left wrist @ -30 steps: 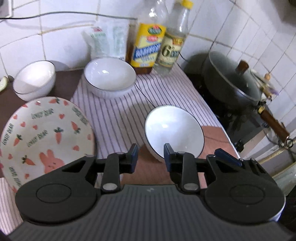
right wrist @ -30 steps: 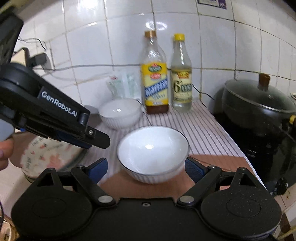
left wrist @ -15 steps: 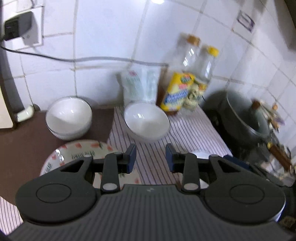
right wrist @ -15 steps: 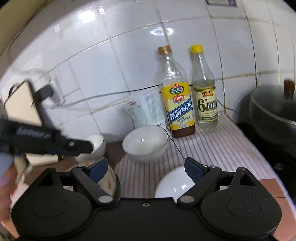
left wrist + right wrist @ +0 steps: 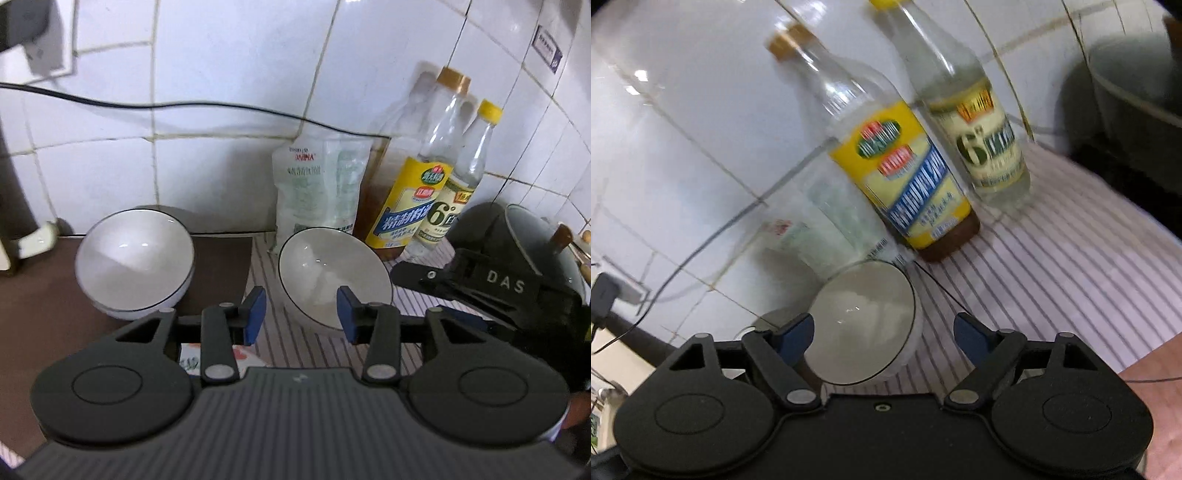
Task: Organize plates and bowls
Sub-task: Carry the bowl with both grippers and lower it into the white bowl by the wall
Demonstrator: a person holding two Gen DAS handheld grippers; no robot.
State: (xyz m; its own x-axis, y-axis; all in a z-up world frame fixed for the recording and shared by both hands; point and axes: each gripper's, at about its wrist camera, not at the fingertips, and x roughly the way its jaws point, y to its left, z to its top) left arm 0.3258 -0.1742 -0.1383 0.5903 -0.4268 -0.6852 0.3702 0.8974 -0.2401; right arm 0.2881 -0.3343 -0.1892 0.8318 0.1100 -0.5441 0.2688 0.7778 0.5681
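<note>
Both grippers have swung up and toward the wall since a second ago, leaving the near bowl out of view. The left gripper [image 5: 300,309] is part open and empty, the right gripper [image 5: 882,334] wide open and empty. The striped-cloth bowl [image 5: 332,275] lies just ahead between the left fingers, mouth up, round, no long axis. Stacked bowls [image 5: 135,264] sit left of it on the counter; the left gripper is nearer them.

Bowls [image 5: 135,258]: glossy white glazed ceramic, thin dark rim.
Wall tiles [image 5: 229,55]: glossy white.
Bottles [image 5: 413,206]: clear glass, printed labels.
Cloth [image 5: 1052,258]: matt, striped.
Pouch [image 5: 317,188]: translucent plastic.
Left claw [image 5: 301,314]: matt black plastic, blue pads.
</note>
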